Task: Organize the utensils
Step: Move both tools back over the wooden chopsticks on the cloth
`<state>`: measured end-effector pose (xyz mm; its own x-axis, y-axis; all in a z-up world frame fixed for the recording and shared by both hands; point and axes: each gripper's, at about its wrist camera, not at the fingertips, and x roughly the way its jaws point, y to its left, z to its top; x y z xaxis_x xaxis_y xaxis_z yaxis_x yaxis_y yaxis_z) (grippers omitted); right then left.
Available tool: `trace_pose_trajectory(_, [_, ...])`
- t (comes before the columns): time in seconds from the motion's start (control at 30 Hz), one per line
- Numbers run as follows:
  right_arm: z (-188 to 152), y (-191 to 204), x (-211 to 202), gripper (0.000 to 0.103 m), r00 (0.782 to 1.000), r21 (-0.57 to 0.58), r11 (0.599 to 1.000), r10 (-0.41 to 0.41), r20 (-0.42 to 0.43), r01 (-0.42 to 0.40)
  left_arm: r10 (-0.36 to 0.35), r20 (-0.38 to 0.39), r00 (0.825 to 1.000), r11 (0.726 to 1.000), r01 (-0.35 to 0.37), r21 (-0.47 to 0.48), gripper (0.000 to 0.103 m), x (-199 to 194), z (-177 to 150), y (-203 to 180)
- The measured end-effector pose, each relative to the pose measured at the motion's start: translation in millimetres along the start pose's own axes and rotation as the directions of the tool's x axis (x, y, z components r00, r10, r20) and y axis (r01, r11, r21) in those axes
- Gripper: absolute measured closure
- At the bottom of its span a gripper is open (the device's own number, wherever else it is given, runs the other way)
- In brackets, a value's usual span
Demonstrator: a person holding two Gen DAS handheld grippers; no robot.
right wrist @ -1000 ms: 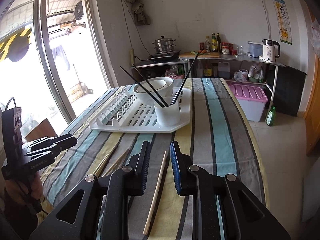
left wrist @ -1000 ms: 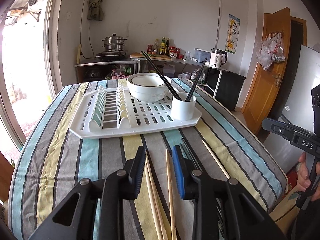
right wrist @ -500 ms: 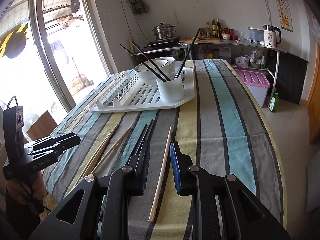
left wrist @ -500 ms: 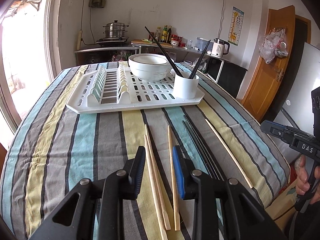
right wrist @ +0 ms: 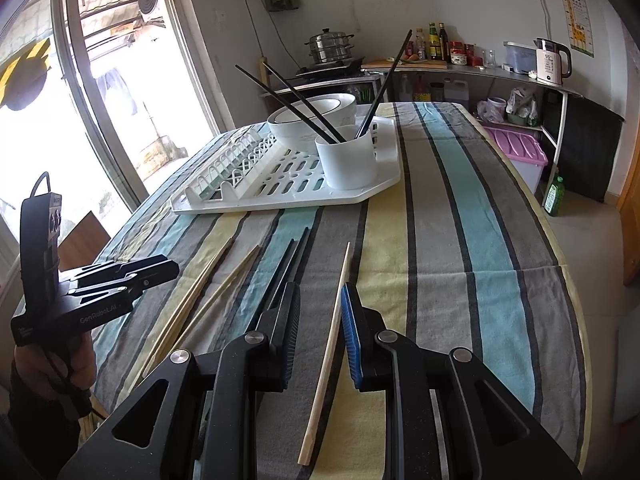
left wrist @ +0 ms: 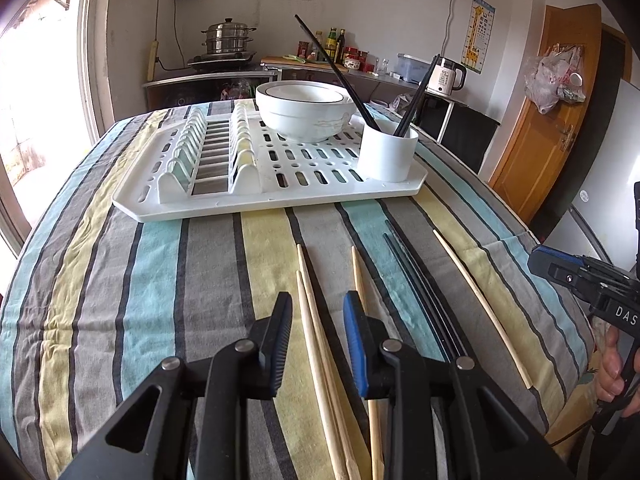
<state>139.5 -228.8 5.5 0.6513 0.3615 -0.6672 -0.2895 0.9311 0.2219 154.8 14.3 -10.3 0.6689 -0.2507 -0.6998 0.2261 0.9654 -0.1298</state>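
Observation:
Loose chopsticks lie on the striped tablecloth. My left gripper hangs open low over a pair of wooden chopsticks, which lie between its fingers untouched. A third wooden chopstick runs under its blue pad. To the right lie two black chopsticks and a single wooden chopstick. My right gripper is open, straddling that single wooden chopstick without pressing it. A white cup on the drying rack holds three black chopsticks.
A white bowl sits on the rack behind the cup. Plate slots fill the rack's left half. The table edge drops off at the right. Behind it are a counter with a kettle, a steamer pot and a purple bin.
Both grippers have come down and tilted further toward the tablecloth. The loose chopsticks now sit closer between the fingers. Jaw gaps look the same.

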Motion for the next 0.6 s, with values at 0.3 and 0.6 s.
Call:
trace_pose_trajectory(0.3, [12.5, -6.3, 38.0, 0.081, 0.997, -0.007, 0.999, -0.041, -0.071, 0.041, -0.002, -0.087, 0.996, 1.000, 0.003, 0.013, 0.078, 40.6, 21.3, 1.1])
trace_pose_trajectory(0.6, [24.2, -6.2, 72.3, 0.081, 0.986, -0.047, 0.996, -0.083, -0.145, 0.077, 0.022, -0.148, 0.989, 0.999, -0.018, 0.032, 0.082, 62.9, 31.7, -1.8])
